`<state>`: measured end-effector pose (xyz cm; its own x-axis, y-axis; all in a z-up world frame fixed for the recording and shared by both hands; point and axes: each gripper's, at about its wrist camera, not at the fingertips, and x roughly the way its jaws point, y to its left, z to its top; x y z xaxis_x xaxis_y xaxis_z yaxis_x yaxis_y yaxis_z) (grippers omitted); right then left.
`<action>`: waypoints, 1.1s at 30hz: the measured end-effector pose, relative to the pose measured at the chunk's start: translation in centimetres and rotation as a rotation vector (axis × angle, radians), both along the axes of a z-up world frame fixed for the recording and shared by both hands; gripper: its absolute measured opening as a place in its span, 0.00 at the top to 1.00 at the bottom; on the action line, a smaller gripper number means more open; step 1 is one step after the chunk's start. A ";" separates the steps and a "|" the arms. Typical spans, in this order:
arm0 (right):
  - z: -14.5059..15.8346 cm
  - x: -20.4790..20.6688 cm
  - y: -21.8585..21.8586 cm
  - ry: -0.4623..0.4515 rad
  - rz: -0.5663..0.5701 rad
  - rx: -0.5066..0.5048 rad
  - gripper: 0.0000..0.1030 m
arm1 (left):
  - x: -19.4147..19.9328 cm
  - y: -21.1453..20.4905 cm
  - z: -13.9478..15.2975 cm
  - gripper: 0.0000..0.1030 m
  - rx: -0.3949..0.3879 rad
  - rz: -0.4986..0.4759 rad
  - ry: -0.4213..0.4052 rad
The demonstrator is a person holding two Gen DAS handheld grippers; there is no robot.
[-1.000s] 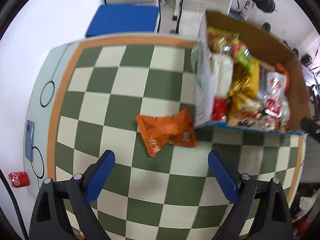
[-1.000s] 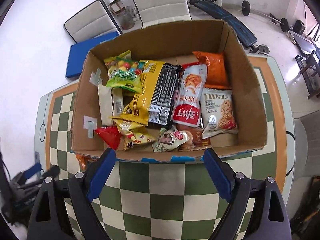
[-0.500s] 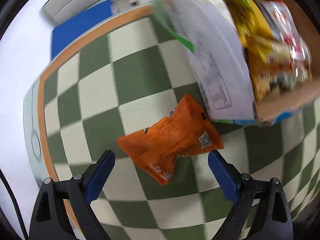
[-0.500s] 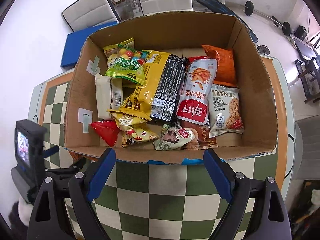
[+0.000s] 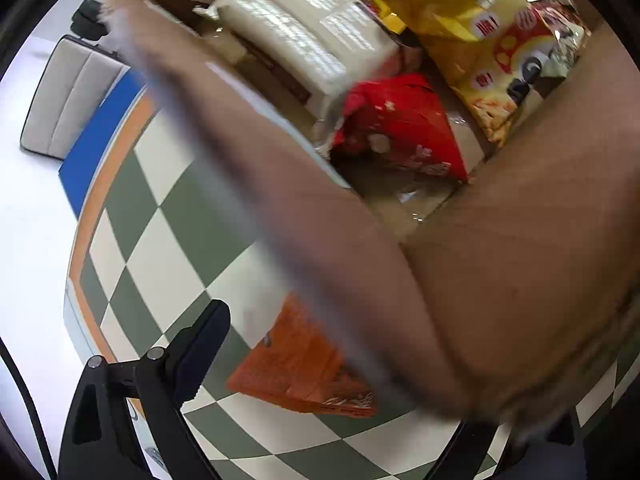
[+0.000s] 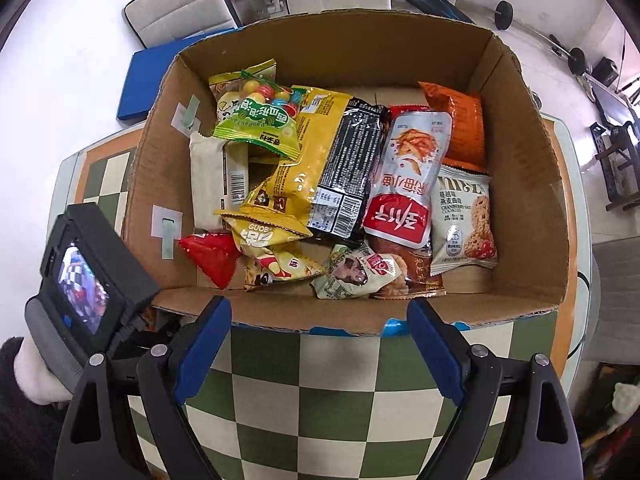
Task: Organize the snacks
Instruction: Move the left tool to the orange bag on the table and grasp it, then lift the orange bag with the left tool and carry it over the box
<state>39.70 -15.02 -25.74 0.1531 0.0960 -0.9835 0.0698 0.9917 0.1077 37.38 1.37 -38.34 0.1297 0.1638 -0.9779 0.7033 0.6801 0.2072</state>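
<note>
snacks mostly packed. left wrist view: orange packet (image 5: 304,372) flat on checkered worktop (image 5: 160,248), against cardboard box (image 5: 520,280) corner; left tongs (image 5: 332,392) straddling it, spread, second finger hidden. right wrist view: right tongs (image 6: 316,340) spread, empty, at box front; one packet seemingly left.

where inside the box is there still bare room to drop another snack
Bare cardboard floor shows at the back of the box, behind the yellow-and-black packet and left of the orange bag. A thin strip lies along the near wall, in front of the cookie packet. The middle and left are piled with overlapping packets.
</note>
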 end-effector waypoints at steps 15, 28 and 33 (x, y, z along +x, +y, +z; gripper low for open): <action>0.4 -1.9 0.3 -0.020 -0.003 -0.008 0.11 | -5.8 3.9 -0.9 0.45 -0.127 0.533 0.179; -4.8 -10.0 1.5 0.097 -0.011 0.062 0.11 | -10.8 3.7 -2.1 0.45 -0.143 0.698 0.282; -7.9 -11.7 2.0 0.165 -0.003 0.073 0.11 | -8.7 3.4 -2.0 0.50 -0.149 0.707 0.257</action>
<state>28.04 -12.98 -33.66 -0.0098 0.1676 -0.9858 0.0959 0.9815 0.1659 28.73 4.81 -40.33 -0.1913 -0.0129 -0.9815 0.1044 0.9940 -0.0334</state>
